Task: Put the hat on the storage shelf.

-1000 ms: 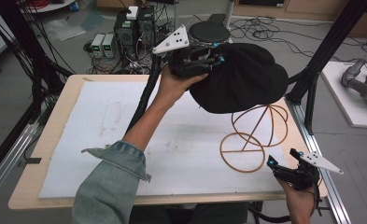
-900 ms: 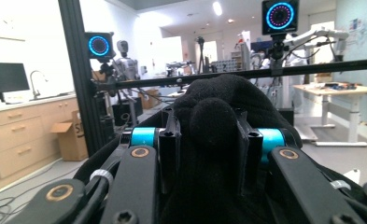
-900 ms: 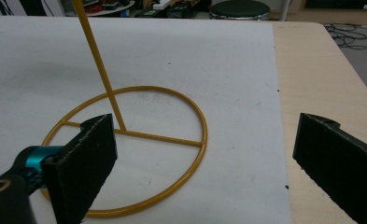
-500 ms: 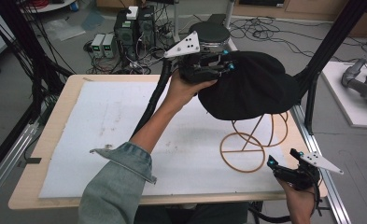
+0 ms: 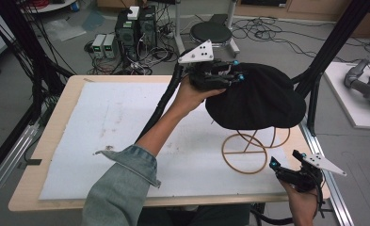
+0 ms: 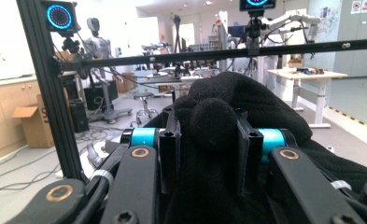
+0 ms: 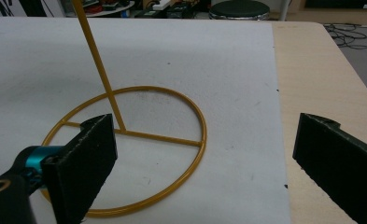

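At the upper middle of the high view, the left gripper point(image 5: 220, 77) pinches a fold of the black hat point(image 5: 260, 99) between its fingers, so the hat can hang over the gold wire stand point(image 5: 248, 150) on the bench point(image 5: 69, 89). Low at the right, the right gripper point(image 5: 291, 172) waits near the stand's ring, fingers spread with nothing between them.
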The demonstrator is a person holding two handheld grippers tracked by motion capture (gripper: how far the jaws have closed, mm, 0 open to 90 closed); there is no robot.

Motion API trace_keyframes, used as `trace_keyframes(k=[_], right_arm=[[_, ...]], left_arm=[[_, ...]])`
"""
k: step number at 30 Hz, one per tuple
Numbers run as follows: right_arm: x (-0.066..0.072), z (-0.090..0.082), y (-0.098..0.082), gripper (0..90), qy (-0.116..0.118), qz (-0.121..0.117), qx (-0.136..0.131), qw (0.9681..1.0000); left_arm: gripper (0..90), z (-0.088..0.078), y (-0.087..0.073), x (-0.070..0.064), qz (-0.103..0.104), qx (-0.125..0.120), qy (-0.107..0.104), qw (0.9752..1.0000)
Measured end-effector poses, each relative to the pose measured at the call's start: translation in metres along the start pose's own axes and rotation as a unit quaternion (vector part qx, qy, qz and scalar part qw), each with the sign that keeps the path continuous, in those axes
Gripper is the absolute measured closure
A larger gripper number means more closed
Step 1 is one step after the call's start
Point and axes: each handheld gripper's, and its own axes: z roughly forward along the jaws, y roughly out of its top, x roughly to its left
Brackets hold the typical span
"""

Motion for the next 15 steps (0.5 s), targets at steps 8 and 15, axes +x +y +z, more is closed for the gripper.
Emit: trace_keyframes(k=[8, 15], right_arm=[[0.0, 0.0, 0.0, 5.9, 0.0, 0.001, -0.001, 1.0], [-0.001, -0.001, 0.0, 5.9, -0.001, 0.004, 0.0, 1.0]], left_arm=[[68.7, 0.011, -0.008, -0.005, 0.0, 0.023, -0.012, 0.9997], [68.7, 0.017, -0.015, -0.006, 0.0, 0.033, -0.02, 0.9992]])
